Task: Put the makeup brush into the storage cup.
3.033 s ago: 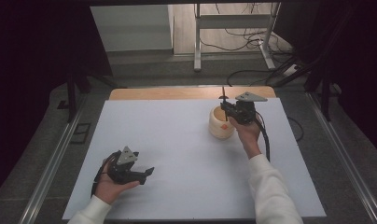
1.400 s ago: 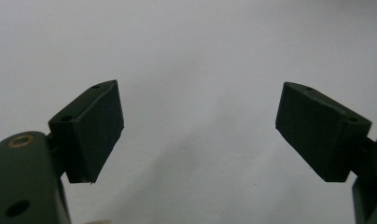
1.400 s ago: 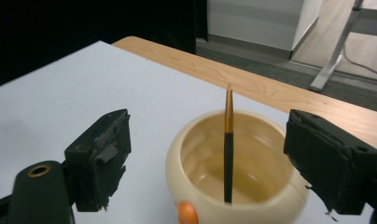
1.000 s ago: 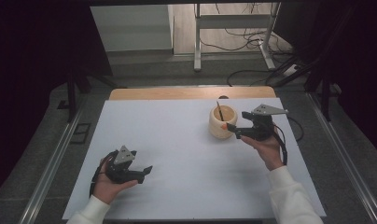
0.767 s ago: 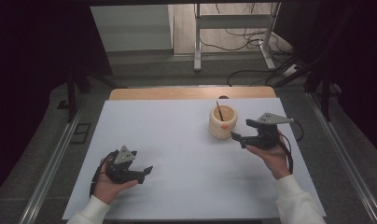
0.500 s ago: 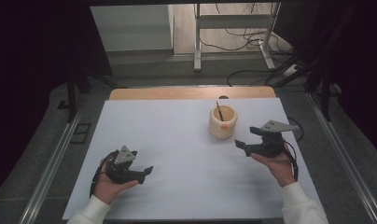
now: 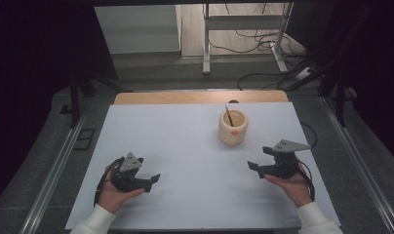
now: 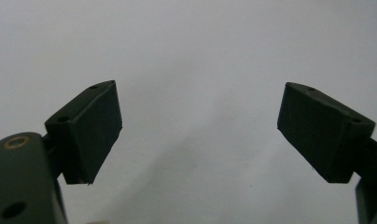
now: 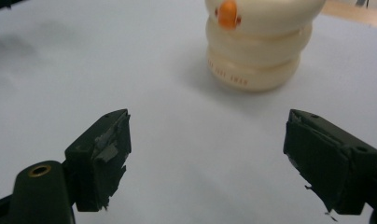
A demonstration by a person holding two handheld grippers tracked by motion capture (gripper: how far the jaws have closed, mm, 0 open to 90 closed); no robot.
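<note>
Where grey floor rings the white table (image 7: pixel 185 146), both claws (image 7: pixel 153 179) (image 7: pixel 256 168) wide, empty

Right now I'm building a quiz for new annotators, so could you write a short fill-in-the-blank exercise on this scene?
1. The cream holder has a small ____ knob on its side.
2. A thin dark stick stands ____ the holder.
3. The right tongs have their jaws ____.
4. The left tongs rest on the ____ table.

Missing words: orange; inside; open; white
</note>
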